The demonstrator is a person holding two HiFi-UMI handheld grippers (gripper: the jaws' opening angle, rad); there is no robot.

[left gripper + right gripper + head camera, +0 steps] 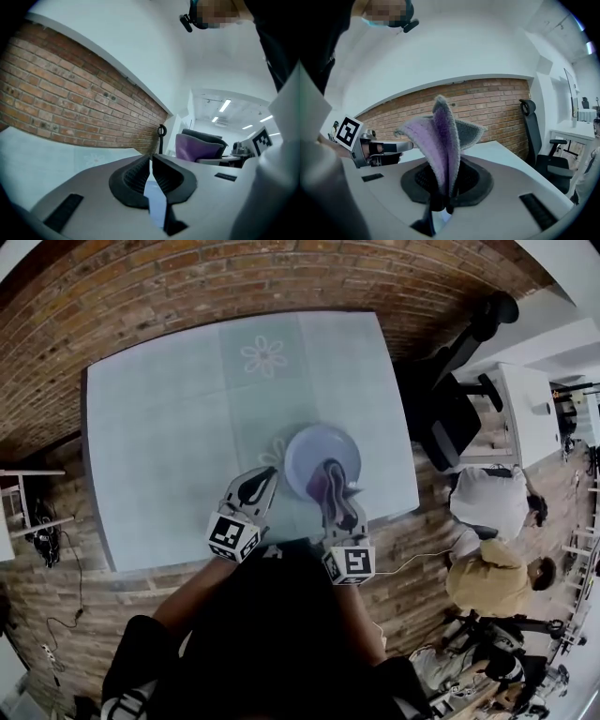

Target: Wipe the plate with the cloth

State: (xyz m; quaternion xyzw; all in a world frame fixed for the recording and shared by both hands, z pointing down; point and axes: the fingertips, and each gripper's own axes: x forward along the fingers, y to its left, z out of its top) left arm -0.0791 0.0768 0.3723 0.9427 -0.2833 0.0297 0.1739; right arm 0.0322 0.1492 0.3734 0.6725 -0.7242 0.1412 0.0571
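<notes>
The right hand-held gripper [446, 187], clamped on a folded purple cloth [440, 140], held it at the near rim of the plate [323, 456] on the desk [169, 427], apparently ready to wipe, while the left hand-held gripper [151, 164], pinched closed and empty, hung just left of the plate, seemingly in reserve.

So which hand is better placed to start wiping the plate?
Right. The right gripper is shut on the cloth, over the plate. The left gripper sits beside the plate, jaws together with nothing in them.
</notes>
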